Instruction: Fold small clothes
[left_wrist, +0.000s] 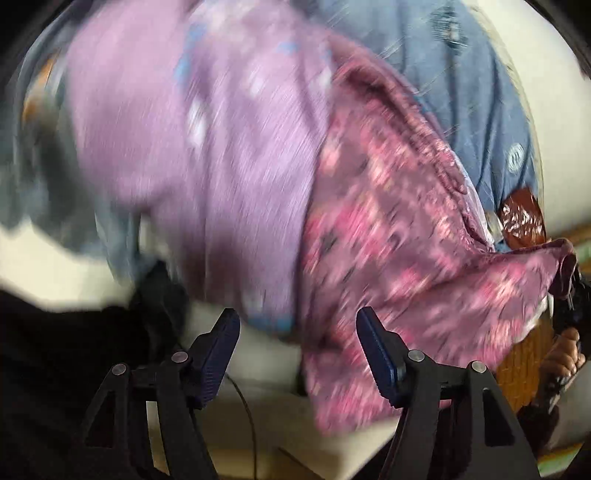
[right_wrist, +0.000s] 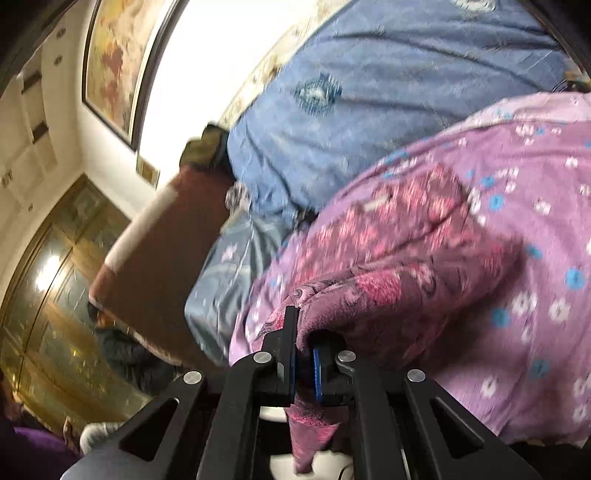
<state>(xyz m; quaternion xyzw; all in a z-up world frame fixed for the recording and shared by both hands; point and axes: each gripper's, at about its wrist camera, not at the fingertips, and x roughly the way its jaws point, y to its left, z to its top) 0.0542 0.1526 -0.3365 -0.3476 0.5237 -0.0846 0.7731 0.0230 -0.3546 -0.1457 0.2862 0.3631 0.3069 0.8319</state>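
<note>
A pink-and-maroon patterned garment (left_wrist: 388, 229) lies draped over a lilac cloth with blue and white flowers (left_wrist: 184, 129); this view is blurred. My left gripper (left_wrist: 297, 321) stands open just short of the garment's lower edge, its pads touching nothing. In the right wrist view my right gripper (right_wrist: 304, 343) is shut on a bunched edge of the patterned garment (right_wrist: 399, 240), which is lifted off the lilac cloth (right_wrist: 517, 295). A strip of the garment hangs down below the jaws. The garment's far corner (left_wrist: 565, 266) is pulled up at the right edge of the left wrist view.
A blue quilt (right_wrist: 369, 92) lies behind the clothes. A brown board with a white edge (right_wrist: 159, 258) leans at the left, beside golden cabinet doors (right_wrist: 55, 295) and a framed picture (right_wrist: 114, 62). A hand (left_wrist: 565, 354) and a shiny brown wrapper (left_wrist: 521, 218) show at the right.
</note>
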